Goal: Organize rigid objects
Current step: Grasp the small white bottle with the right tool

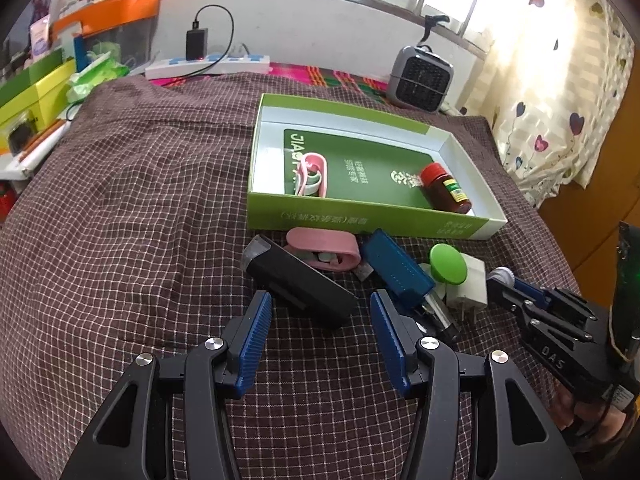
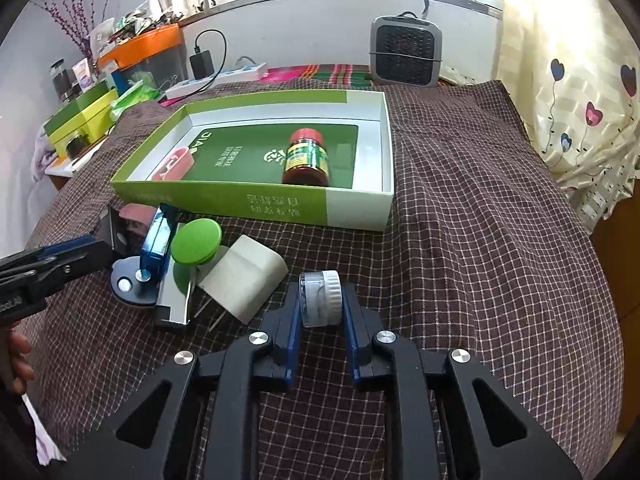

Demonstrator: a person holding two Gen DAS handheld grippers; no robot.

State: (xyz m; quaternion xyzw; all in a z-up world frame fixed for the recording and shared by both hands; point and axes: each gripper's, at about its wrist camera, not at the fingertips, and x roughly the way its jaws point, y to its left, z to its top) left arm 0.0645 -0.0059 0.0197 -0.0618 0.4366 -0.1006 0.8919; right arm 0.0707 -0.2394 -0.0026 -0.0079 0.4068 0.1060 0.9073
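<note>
Currently the right gripper (image 2: 320, 300) is pinching a small clear jar (image 2: 321, 298) with a white lid, held just above the checked cloth (image 2: 480, 240). The left gripper (image 1: 318, 312) is spread, its fingers either side of the near end of a black case (image 1: 304, 280) lying on the cloth. Beside the case lie a pink clip (image 1: 324, 248), a blue tool (image 1: 400, 270), a green knob (image 1: 448, 264) and a white plug (image 1: 470, 284). The green box (image 1: 360, 220) beyond holds a red-capped bottle (image 1: 448, 190) and another pink clip (image 1: 314, 174).
</note>
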